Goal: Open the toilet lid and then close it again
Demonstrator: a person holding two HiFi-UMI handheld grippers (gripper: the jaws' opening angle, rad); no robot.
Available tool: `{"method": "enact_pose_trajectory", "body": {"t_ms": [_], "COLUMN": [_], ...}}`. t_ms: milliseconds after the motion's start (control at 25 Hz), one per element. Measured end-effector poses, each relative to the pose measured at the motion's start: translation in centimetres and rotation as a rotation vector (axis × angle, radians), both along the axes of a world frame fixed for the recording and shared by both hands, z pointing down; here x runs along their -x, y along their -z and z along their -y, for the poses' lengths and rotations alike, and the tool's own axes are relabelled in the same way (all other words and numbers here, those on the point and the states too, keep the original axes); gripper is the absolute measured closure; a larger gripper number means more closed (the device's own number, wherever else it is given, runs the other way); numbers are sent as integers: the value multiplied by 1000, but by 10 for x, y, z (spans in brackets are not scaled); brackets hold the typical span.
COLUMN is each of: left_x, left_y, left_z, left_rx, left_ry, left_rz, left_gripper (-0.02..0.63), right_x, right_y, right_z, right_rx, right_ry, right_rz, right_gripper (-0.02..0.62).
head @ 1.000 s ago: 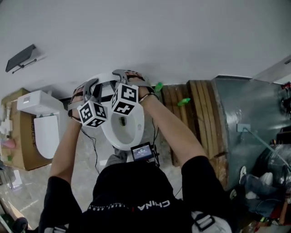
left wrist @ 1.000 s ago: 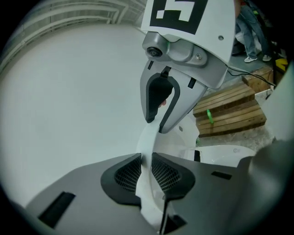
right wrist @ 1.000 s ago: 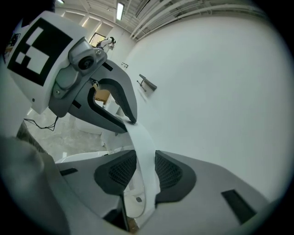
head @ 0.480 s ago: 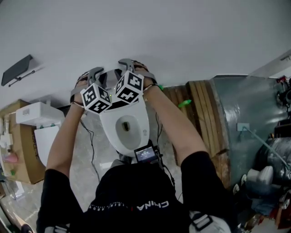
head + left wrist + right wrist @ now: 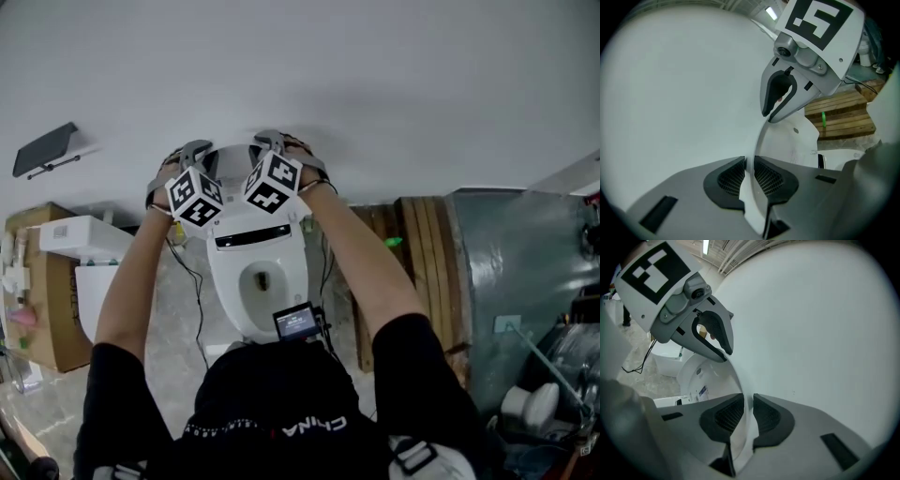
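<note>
Storeroom-like workshop: floor toilet [image 5: 258,272], spare toilet [image 5: 94,239] beside cardboard box [image 5: 47,328], wooden pallet [image 5: 427,244].

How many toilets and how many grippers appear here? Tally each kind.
Toilets: 2 (centre toilet, left toilet)
Grippers: 2 (left gripper, right gripper, both gripping the raised lid; the right's jaws have just been closing)
Total: 4
</note>
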State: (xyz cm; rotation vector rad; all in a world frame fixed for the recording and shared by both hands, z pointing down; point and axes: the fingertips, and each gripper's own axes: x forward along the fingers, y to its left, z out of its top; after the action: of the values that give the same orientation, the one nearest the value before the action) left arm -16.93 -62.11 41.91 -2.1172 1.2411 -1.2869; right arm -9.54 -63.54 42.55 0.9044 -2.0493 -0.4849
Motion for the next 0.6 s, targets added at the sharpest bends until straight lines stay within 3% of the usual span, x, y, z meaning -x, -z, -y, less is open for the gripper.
{"method": "enact_pose_trajectory", "body": {"t_ms": [240,600], "left_x": [7,10], "left_y": [-1,-4], "left_z": [33,59], "left_rx": [29,50], "left_ry": [49,80], "left_rz": [-54,-47], "left_gripper": [538,538], "right_x": [7,9], "right_y": [-2,-6], "right_z": [32,59], "right_rx": [36,57], "right_ry": [9,4], "right_rz": [22,39], "right_gripper": [529,529]}}
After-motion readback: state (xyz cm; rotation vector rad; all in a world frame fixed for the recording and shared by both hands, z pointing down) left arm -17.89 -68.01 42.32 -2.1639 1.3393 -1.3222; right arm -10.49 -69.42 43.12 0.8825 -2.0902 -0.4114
